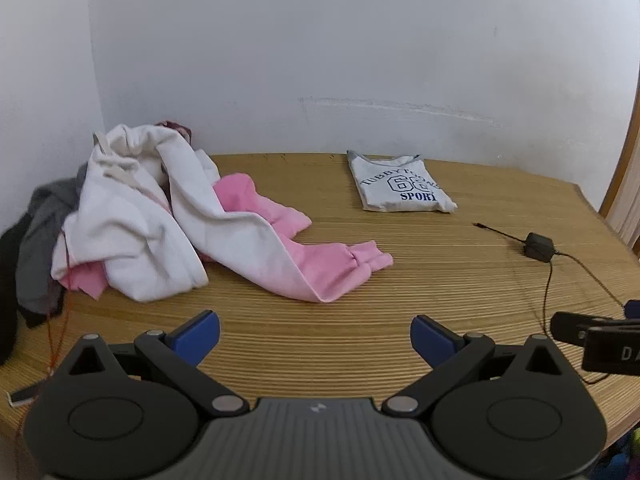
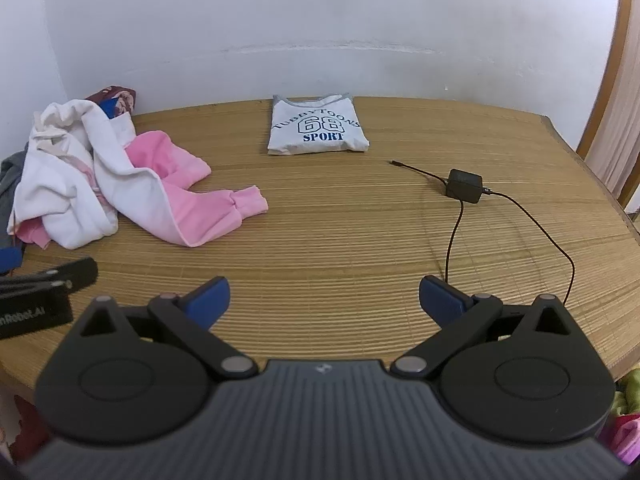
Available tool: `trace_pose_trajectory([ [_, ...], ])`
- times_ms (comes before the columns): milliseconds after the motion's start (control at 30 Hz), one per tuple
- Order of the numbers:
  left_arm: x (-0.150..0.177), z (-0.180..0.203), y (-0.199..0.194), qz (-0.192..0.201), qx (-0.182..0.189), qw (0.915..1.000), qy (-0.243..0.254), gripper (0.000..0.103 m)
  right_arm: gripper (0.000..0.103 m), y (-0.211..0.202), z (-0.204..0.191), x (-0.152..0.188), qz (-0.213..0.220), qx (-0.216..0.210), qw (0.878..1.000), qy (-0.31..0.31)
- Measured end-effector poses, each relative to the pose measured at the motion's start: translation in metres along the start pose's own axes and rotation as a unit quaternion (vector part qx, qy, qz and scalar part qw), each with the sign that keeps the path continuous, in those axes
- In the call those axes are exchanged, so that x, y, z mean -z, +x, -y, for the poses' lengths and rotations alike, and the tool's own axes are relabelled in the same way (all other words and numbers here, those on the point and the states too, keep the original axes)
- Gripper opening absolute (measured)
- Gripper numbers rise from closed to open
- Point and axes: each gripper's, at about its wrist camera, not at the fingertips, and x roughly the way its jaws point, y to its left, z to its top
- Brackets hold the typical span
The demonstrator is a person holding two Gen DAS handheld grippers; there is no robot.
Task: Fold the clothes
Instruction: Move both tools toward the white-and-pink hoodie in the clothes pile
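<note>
Your left gripper (image 1: 315,336) & right gripper (image 2: 324,300) are both spread wide, holding nothing, above the bamboo mat (image 2: 340,240). Ahead-left of them lies the unfolded clothes pile (image 2: 100,184); straight ahead, far, the folded T-shirt (image 2: 316,130); ahead-right, a black adapter (image 2: 464,186) w/ cable.

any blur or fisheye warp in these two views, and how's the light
Left wrist view: strong barrel warp, dark corners, the woven bamboo mat bows; soft even light, no glare. Right wrist view: same warp, print on the folded white t-shirt stays sharp, the right tool slightly soft up close.
</note>
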Motion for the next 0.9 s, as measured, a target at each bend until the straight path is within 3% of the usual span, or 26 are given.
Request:
trace_pose_trajectory([
  [233,-0.005,0.027,-0.012,0.014,-0.025,0.9993,0.022,0.103,0.103,-0.006,-0.006,-0.001,0.02,0.011,1.0,-0.001],
  [300,0.0,0.008,-0.021,0.019,0.004,0.9998,-0.003,0.102,0.103,-0.007,-0.007,-0.002,0.026,0.014,1.0,-0.001],
  [400,0.0,-0.02,-0.029,0.02,0.051,0.9978,-0.038,0.092,0.103,-0.008,-0.012,-0.001,0.039,0.021,0.999,-0.008],
  [500,0.002,-0.024,-0.041,0.049,0.081,0.9948,-0.038,0.095,0.103,-0.006,-0.014,-0.002,0.061,0.027,0.997,-0.024],
  [700,-0.01,-0.036,-0.047,0.066,0.077,0.9942,-0.036,0.098,0.103,-0.009,-0.028,-0.002,0.114,0.031,0.993,-0.029],
  [900,-0.021,-0.093,-0.047,0.113,0.038,0.9912,-0.058,0.098,0.103,-0.011,-0.038,0.003,0.182,0.026,0.983,-0.01],
])
